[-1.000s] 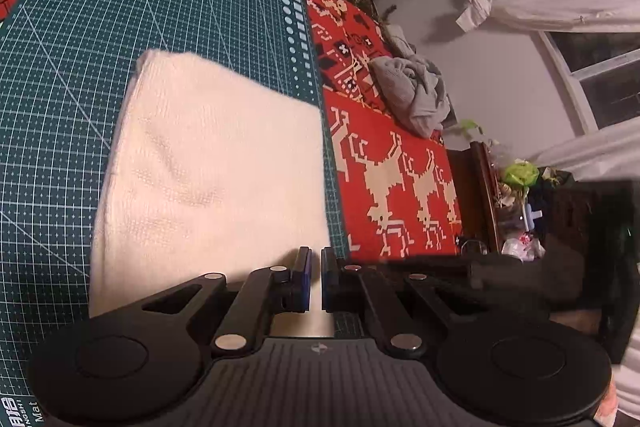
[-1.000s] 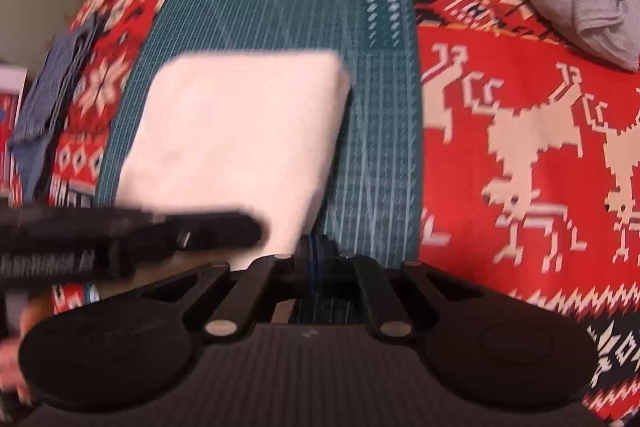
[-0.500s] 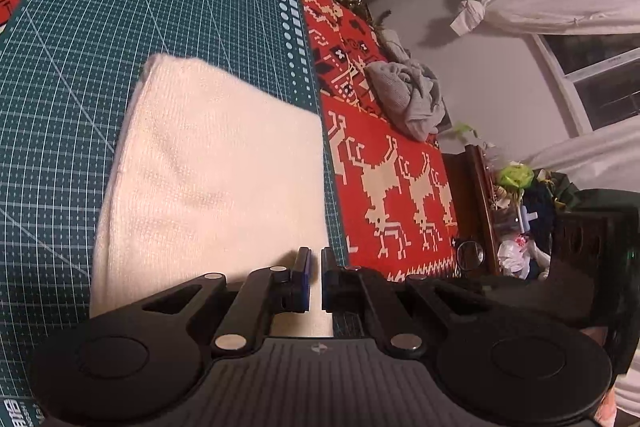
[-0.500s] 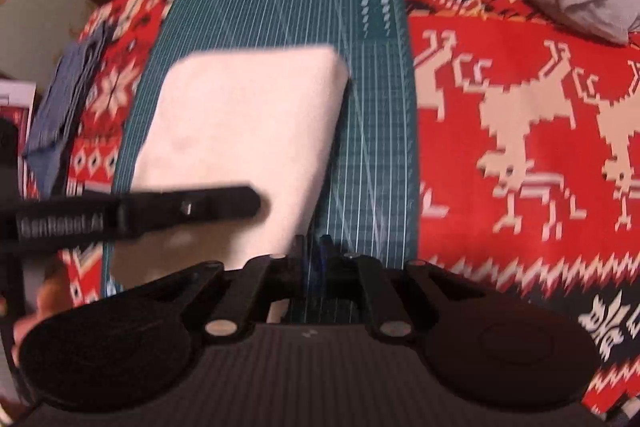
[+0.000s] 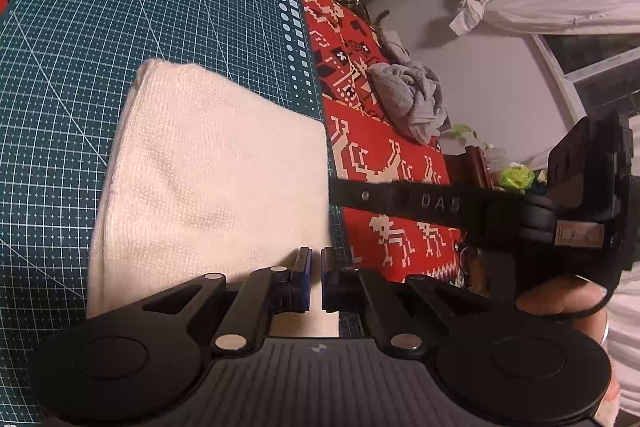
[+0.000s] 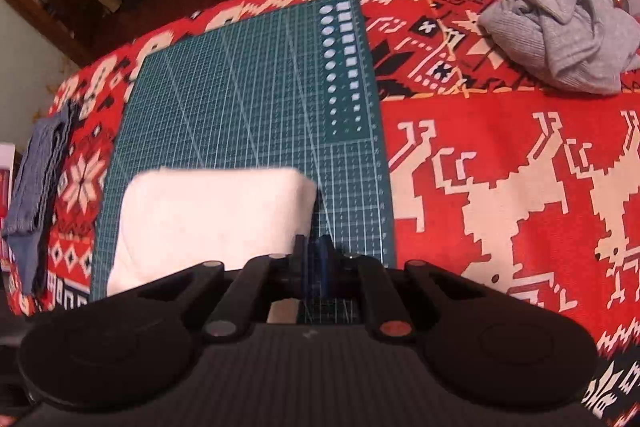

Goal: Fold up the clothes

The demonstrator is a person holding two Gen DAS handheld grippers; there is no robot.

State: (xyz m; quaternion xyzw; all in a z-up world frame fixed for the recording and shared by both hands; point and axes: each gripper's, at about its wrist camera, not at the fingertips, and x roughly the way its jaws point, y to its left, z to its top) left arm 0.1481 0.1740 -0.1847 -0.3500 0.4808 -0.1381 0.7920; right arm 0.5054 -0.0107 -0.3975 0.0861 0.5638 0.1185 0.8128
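Folded white cloth flat on green cutting mat; left gripper over cloth's near edge, fingers nearly together, slim gap, empty; right gripper beside cloth's corner, fingers together, empty; grey garment crumpled well off mat.

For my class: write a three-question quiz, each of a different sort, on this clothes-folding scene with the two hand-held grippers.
1. True or false: the white cloth lies folded on the green cutting mat.
2. Which garment is crumpled on the red tablecloth? A) the grey garment B) a yellow shirt C) a black sock
3. Fill in: the folded blue cloth lies on the mat's ____ side in the right wrist view.

Key: 1 true; 2 A; 3 left.
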